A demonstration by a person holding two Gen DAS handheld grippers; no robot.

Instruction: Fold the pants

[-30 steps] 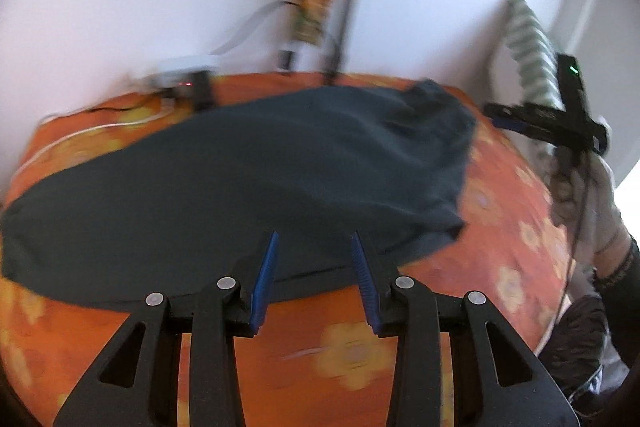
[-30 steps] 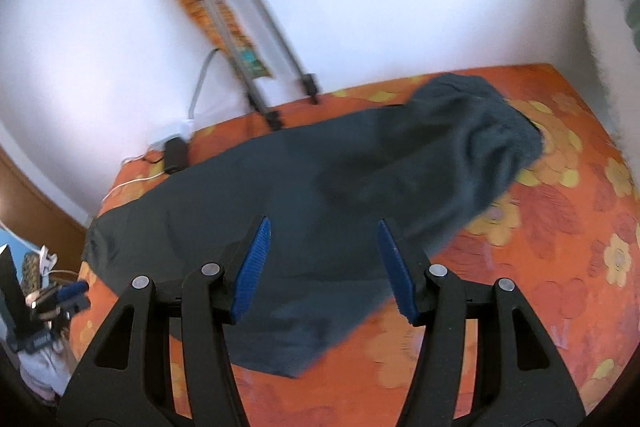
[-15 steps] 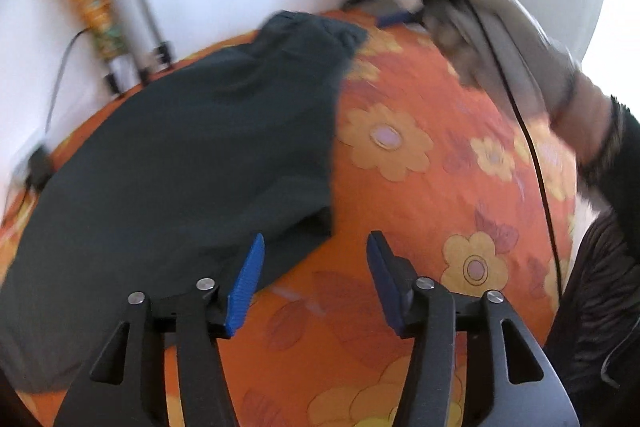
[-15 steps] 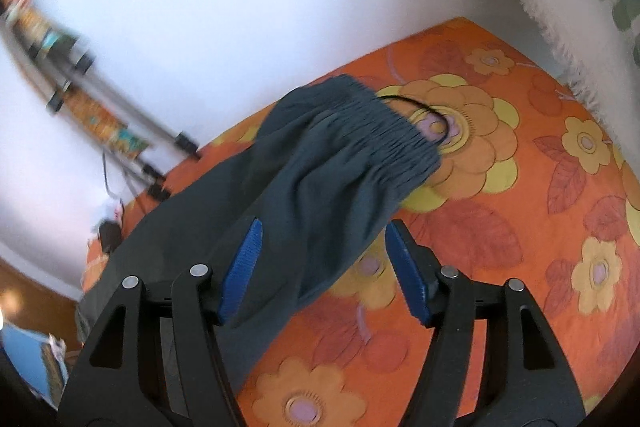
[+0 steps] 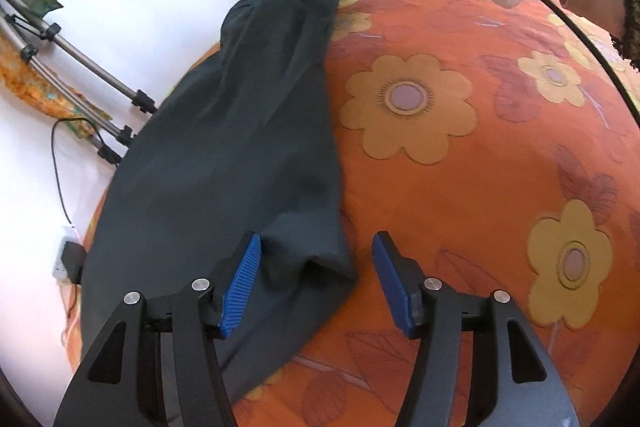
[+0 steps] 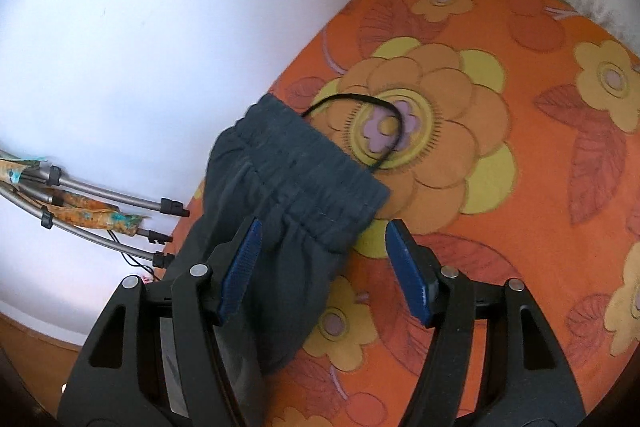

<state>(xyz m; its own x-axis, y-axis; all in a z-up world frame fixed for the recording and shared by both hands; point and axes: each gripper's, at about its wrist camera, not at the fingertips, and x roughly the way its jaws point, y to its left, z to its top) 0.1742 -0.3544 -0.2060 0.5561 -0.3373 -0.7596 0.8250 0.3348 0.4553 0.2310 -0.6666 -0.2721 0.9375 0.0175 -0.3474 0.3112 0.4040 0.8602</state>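
While the orange flowered bedspread [image 5: 460,187] fills most of both views, the dark pants [image 5: 224,155] lie flat along its wall-side edge, already doubled lengthwise, waistband [image 6: 304,171] toward the far corner.

Risks, biggest first:

- Bedspread: soft and loose-looking. A low pinch could gather the cover along with the pants and drag both.
- Pants body: long, thin, two legs stacked. Lifting one end alone would likely slide the layers apart and skew the fold.
- Left gripper [image 5: 316,277]: spread wide, nothing held, straddling the near corner of the pants, where the cloth bunches into a small hump. Closing here may catch only the upper layer; the lower would stay behind.
- Right gripper [image 6: 320,263]: also spread, empty, straddling the outer end of the waistband. The elastic is puckered and thick, so the pads may grip the ridge unevenly and slip off. The view is slightly blurred, so whether they touch the cloth cannot be told.
- Drawstring [image 6: 376,123]: black loop lying loose on the cover beyond the waistband. Could snag a finger or end up trailing outside the fold.
- Tripod legs [image 6: 120,219] against the wall sit close to the pants' far edge; a wide swing might knock them.
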